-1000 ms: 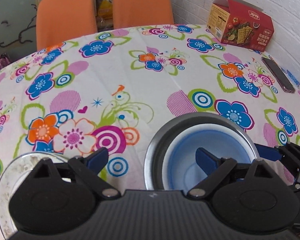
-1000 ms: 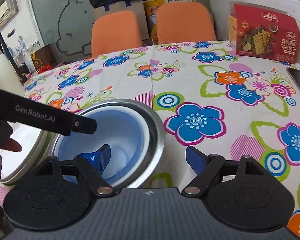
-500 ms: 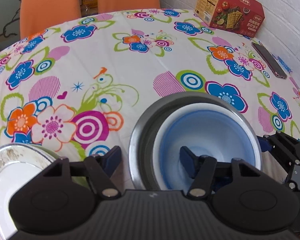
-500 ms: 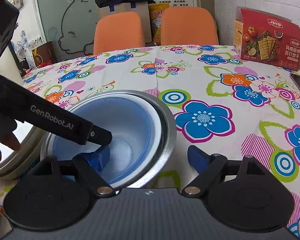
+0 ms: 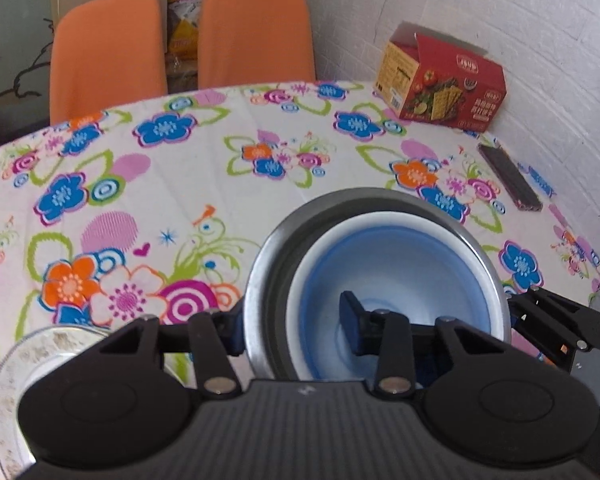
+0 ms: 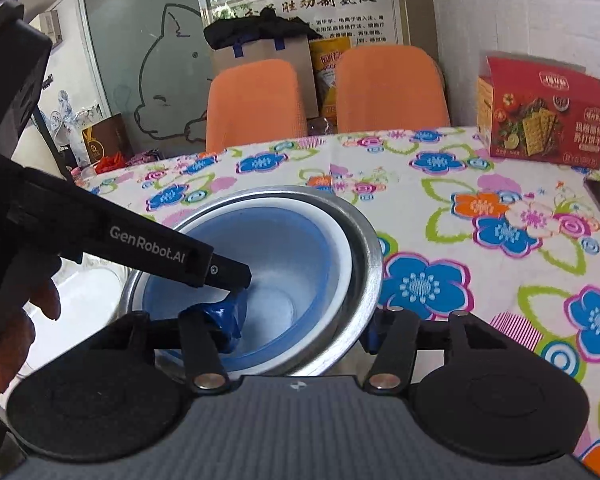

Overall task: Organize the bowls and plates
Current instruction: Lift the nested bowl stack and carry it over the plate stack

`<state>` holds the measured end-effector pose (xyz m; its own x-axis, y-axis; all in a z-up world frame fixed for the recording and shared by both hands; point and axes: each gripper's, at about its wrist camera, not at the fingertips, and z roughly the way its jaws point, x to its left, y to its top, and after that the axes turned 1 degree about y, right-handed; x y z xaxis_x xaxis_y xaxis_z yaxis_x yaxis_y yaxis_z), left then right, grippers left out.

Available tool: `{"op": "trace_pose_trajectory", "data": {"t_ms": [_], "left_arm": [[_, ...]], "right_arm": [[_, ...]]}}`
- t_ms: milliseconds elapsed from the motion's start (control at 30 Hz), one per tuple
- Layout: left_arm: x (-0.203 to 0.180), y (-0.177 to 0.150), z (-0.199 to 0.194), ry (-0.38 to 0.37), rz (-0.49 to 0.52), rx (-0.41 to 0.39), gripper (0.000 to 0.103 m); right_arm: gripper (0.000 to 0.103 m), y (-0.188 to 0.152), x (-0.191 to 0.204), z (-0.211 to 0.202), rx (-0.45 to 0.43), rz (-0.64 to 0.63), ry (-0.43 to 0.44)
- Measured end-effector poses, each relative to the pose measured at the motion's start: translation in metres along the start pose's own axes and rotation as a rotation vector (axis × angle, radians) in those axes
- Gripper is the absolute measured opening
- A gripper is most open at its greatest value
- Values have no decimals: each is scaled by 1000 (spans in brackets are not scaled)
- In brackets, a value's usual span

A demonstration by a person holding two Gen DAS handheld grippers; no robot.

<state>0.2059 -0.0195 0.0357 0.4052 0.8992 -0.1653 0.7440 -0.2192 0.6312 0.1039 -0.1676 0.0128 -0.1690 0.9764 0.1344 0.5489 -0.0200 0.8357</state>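
On the flowered tablecloth (image 5: 220,184) sits my round steel bowl (image 5: 268,276) with a blue-and-white plastic bowl (image 5: 412,264) nested inside; my left gripper (image 5: 296,320) and right gripper (image 6: 300,328) each clamp opposite walls.

A round table in a flowered cloth (image 5: 172,184) carries the metal bowl (image 5: 268,264), its rim between the left jaws. Left of them lies a white plate (image 5: 16,360); far ahead right, a red cracker box (image 5: 444,84) and phone (image 5: 508,178).
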Motion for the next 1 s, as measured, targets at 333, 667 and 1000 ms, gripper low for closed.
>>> {"op": "trace_pose_trajectory", "data": {"t_ms": [333,667,1000], "left_arm": [[89,-27,-92,232,-116,-64,39],[151,-101,-64,229,-260,39,39],[160,-99,-70,208,-286,-34,69]], "right_arm": [[46,29,96,26,-42,-109,258],[46,-16,148,70,154,-166,309],[47,-21,148,72,146,-112,276]]}}
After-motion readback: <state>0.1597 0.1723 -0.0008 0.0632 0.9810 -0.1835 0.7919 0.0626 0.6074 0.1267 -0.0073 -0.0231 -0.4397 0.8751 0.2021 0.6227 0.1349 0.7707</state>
